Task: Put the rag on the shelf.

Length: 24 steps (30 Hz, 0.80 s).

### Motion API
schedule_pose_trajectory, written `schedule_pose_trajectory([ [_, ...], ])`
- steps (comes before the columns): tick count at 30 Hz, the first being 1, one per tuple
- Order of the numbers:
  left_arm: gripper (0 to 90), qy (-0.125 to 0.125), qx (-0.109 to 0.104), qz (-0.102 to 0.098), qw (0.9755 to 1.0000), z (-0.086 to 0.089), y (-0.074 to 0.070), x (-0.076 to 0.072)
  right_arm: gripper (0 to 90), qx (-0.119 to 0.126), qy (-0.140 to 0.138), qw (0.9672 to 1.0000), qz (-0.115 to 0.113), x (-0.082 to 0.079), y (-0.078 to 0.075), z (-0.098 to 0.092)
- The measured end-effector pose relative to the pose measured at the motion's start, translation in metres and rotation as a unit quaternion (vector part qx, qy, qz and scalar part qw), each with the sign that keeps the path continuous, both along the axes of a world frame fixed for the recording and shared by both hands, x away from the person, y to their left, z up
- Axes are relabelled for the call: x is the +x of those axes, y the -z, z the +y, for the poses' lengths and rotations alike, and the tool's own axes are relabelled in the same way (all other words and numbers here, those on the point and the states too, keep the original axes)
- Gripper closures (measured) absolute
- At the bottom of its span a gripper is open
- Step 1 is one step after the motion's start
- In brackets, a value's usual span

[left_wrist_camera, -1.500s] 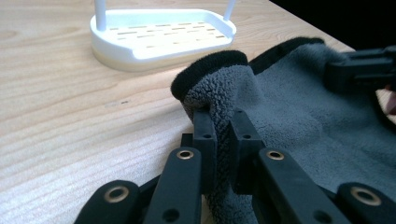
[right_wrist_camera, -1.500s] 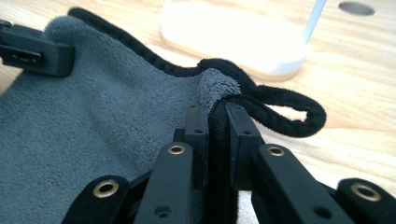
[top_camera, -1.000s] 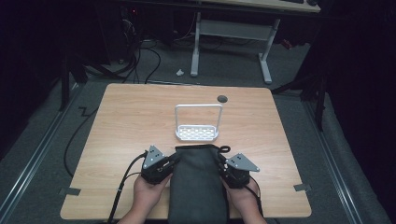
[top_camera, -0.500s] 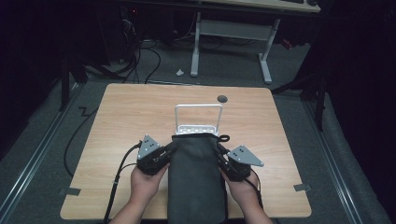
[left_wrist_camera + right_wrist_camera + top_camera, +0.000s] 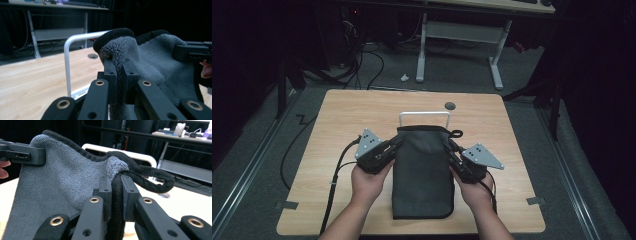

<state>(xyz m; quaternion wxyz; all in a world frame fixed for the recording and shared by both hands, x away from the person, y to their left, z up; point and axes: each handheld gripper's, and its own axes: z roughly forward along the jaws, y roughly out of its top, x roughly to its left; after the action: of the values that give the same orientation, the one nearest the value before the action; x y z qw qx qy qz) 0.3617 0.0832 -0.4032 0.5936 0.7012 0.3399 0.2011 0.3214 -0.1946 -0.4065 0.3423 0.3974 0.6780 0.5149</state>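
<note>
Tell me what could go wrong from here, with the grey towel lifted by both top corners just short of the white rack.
1. The towel hangs long, its lower end on the table; it may drag as it is carried forward.
2. The left claw pinches only a small fold at the corner, which could slip out.
3. The hanging loop beside the right claw lies close to the rack bar and might snag on it.

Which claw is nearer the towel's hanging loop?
Right. The right claw is clamped on the towel corner where the loop sprouts; the left claw grips the opposite top corner.
</note>
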Motion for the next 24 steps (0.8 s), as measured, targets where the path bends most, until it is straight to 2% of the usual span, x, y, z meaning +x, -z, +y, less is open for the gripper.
schedule_pose_trajectory([
  [14, 84.2, -0.009, -0.009, -0.045, 0.9989, 0.000, -0.038, 0.009, 81.4, 0.002, 0.007, 0.9987, -0.050, 0.005, -0.046, -0.002],
  [20, 84.4, -0.015, -0.008, -0.068, 0.9975, 0.003, -0.058, 0.018, 81.4, 0.002, 0.008, 0.9975, -0.069, 0.011, -0.065, 0.002],
  [22, 84.3, -0.015, -0.014, -0.069, 0.9974, 0.003, -0.064, 0.022, 81.4, 0.005, 0.010, 0.9971, -0.075, 0.015, -0.070, 0.003],
  [24, 84.3, -0.016, -0.010, -0.073, 0.9972, 0.004, -0.071, 0.027, 81.4, 0.003, 0.012, 0.9968, -0.079, 0.020, -0.075, 0.003],
])
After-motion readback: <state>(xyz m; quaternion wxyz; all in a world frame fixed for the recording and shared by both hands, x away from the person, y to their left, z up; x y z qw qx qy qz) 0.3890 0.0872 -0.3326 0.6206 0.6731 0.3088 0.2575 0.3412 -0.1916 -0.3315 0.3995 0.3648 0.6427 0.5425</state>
